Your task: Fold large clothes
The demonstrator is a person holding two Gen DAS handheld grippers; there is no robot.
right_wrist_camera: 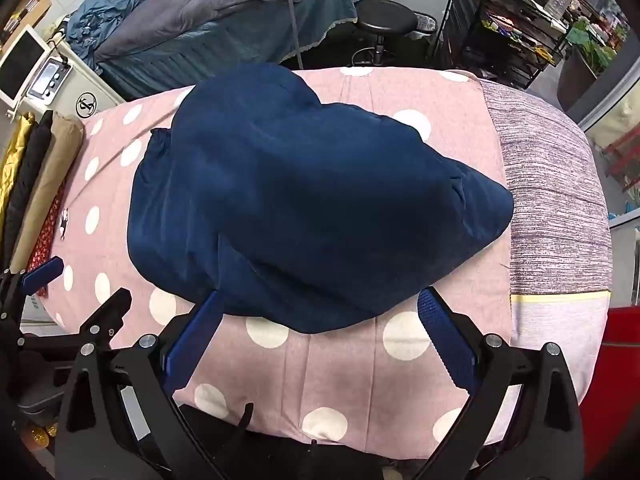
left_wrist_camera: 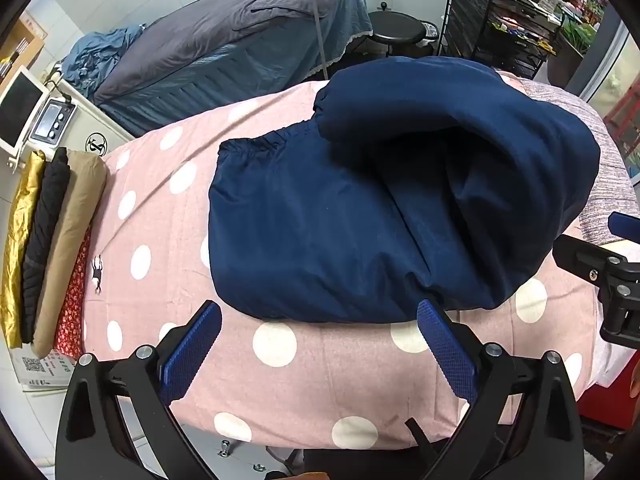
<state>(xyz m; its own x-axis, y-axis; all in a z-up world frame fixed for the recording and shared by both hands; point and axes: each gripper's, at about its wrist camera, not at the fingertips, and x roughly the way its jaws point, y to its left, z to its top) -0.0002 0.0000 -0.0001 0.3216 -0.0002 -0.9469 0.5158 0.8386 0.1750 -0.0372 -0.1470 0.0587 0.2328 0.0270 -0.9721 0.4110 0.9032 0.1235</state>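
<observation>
We're hovering both hand-held grippers, left (left_wrist_camera: 318,336) and right (right_wrist_camera: 318,330), wide open and empty, risking the puffy navy jacket (left_wrist_camera: 372,216) springing unfolded.

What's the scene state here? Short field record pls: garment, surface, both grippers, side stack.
garment: navy garment, partly folded, one layer lying over another, gathered elastic hem at far left
surface: pink polka-dot cover, grey striped fabric on the right
left gripper: open, empty, near the garment's front edge
right gripper: open, empty, at the front edge
side stack: folded clothes in gold, black and tan at the left
</observation>
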